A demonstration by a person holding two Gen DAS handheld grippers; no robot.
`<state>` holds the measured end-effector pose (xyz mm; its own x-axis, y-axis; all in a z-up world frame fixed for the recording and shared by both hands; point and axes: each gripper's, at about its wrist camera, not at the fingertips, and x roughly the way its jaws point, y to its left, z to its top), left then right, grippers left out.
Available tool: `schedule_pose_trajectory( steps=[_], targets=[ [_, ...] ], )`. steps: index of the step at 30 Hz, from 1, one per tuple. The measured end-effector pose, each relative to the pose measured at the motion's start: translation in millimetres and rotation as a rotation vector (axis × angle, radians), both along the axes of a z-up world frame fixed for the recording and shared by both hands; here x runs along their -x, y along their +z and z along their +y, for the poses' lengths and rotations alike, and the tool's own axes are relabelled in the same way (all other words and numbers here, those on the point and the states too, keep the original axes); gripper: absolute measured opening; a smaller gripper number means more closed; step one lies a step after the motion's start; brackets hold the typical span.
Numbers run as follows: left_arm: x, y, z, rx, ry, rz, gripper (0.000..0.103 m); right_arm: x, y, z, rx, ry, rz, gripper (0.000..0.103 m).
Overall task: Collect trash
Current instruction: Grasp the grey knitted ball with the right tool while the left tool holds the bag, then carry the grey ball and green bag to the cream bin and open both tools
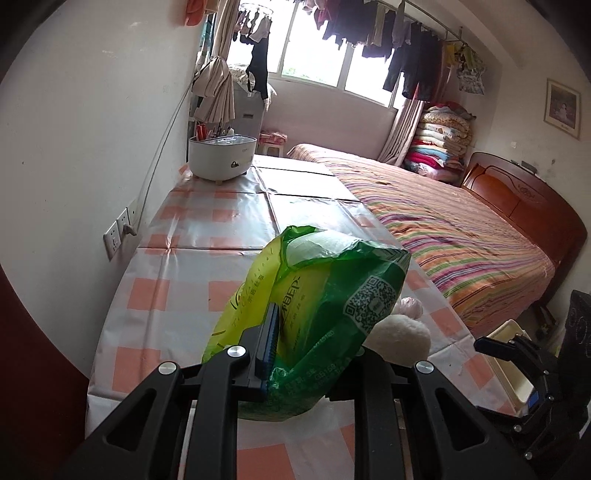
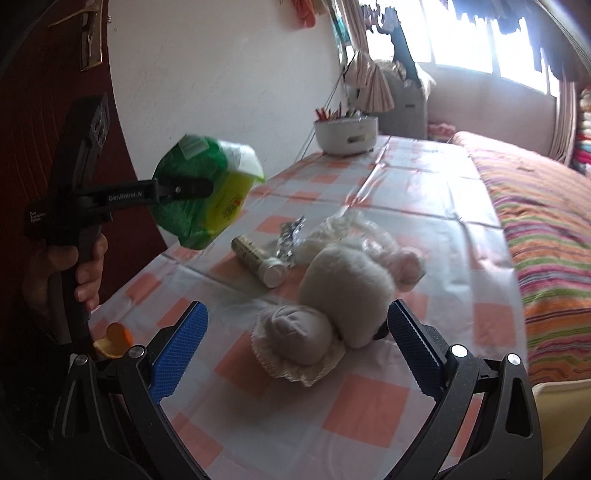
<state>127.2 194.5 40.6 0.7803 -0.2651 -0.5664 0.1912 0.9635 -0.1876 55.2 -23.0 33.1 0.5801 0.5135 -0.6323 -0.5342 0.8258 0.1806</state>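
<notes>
Left wrist: my left claw (image 1: 275, 354) is clamped on the green bag (image 1: 325, 295), held clear above the checked table (image 1: 177, 236). I should keep it pinched until over a bin; the white box (image 1: 517, 369) at right shows no contents.

Right wrist: my right claw (image 2: 295, 354) gapes empty over the plush toy (image 2: 332, 291). Tube (image 2: 258, 260) and foil (image 2: 291, 236) remain on the table; the white pot (image 2: 345, 134) holds pens.

A home bedroom, seemingly — striped bed (image 1: 461, 236), hung laundry (image 1: 369, 33), stacked quilts (image 1: 439, 140).

Plush toy (image 2: 345, 295) — tabletop (image 2: 424, 192) beyond bare
</notes>
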Motion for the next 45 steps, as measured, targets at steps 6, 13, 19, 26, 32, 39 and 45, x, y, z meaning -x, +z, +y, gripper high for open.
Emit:
schedule_pose_trajectory(
  steps=[6,13,19,26,32,39,45],
  targets=[
    [5,2,4,0.049,-0.024,0.003,0.019,-14,-24,14,0.001,0.022,0.132,0.096],
    [13,5,1,0.073,-0.056,-0.004,0.019,-25,-40,32,0.047,0.028,0.174,0.094],
    [16,7,3,0.087,-0.067,-0.006,0.019,-35,-55,42,0.104,0.004,0.198,0.088],
    [18,6,0,0.086,-0.079,0.000,0.019,-48,-63,42,0.117,-0.029,0.224,0.058],
    [18,5,-3,0.077,-0.083,0.000,0.019,-45,-61,36,0.061,-0.019,0.257,0.056],
    [18,5,-11,0.077,-0.102,-0.005,0.019,-31,-42,26,-0.006,-0.006,0.214,0.056],
    [17,5,-23,0.071,-0.126,-0.005,0.019,-31,-28,-2,-0.058,-0.055,0.180,0.056]
  ],
)
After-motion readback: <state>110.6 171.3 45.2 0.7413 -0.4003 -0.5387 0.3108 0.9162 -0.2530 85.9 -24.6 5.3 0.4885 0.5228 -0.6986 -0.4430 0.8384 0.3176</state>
